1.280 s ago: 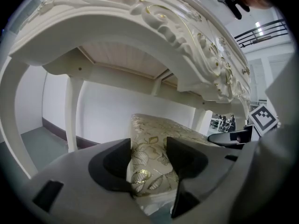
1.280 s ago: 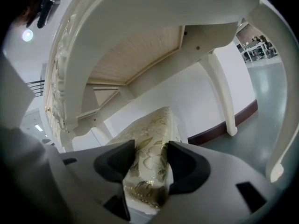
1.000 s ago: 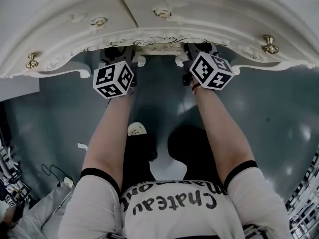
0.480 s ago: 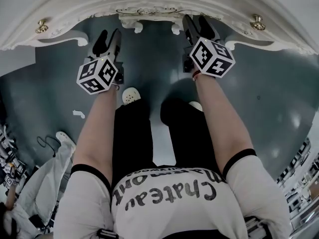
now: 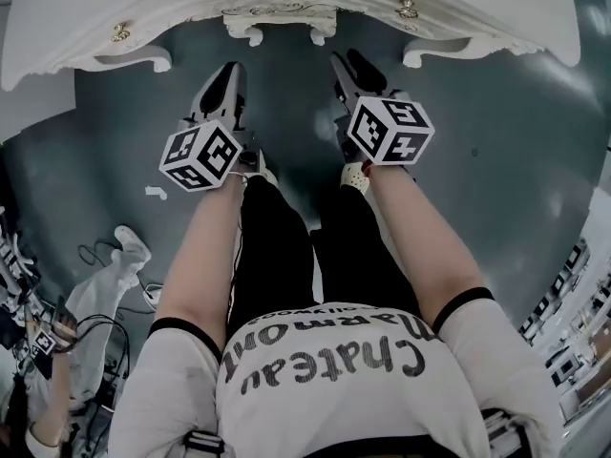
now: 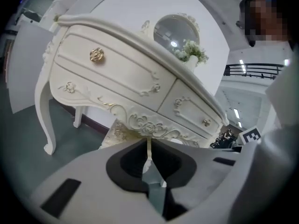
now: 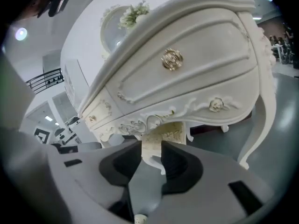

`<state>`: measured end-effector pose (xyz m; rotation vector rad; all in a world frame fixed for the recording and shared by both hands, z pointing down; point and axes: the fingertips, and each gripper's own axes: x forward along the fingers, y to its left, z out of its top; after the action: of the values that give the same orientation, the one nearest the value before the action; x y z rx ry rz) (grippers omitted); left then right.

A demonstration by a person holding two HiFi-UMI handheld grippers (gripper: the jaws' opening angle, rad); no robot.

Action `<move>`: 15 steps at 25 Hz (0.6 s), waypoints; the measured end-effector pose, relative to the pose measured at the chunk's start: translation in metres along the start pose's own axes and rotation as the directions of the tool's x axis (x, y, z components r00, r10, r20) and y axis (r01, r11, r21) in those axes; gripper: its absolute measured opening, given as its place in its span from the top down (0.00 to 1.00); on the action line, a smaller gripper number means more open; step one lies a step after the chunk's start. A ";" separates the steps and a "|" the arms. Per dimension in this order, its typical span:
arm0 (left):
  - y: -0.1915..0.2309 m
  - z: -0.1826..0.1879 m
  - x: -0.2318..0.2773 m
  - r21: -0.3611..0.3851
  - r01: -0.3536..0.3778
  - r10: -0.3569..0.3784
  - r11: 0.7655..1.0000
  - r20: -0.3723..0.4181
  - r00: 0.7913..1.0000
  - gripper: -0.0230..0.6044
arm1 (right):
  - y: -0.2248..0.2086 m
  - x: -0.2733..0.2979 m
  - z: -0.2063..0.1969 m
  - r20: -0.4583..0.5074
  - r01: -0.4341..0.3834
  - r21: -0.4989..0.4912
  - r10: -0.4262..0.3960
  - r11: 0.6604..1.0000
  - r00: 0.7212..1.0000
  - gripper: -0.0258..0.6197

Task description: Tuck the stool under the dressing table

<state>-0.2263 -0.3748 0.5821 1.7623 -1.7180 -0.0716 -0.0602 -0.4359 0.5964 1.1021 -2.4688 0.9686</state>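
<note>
Under the dressing table (image 5: 143,27), in the gap between its legs, the stool (image 5: 282,17) sits pushed in with only its curly front edge peeking out, so the main job looks done. On the left, the left gripper (image 5: 230,69) is off the stool and hangs over the floor (image 5: 496,160); its jaws have just been closing and are now almost together, with nothing between them. On the right, the right gripper (image 5: 347,60) is off the stool too; its jaws have just been closing but a gap is left with nothing in it, and all that seems left is to step away.
</note>
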 end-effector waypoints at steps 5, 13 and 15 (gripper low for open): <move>-0.066 0.017 -0.027 0.053 0.045 -0.041 0.998 -0.074 0.996 0.90 | 0.048 -0.045 0.031 -0.009 -0.068 0.035 0.068 0.997 0.998 0.79; -0.154 0.114 -0.063 0.118 0.206 -0.199 0.971 -0.074 0.977 0.90 | 0.117 -0.101 0.116 0.053 -0.159 -0.018 0.160 0.987 0.986 0.85; -0.171 0.142 -0.077 0.112 0.222 -0.218 0.969 -0.043 0.975 0.90 | 0.138 -0.116 0.138 0.057 -0.182 -0.039 0.184 0.982 0.981 0.86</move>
<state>-0.1555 -0.3783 0.3579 2.0248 -1.5254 -0.0419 -0.0800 -0.3970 0.3734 0.9191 -2.6636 0.9521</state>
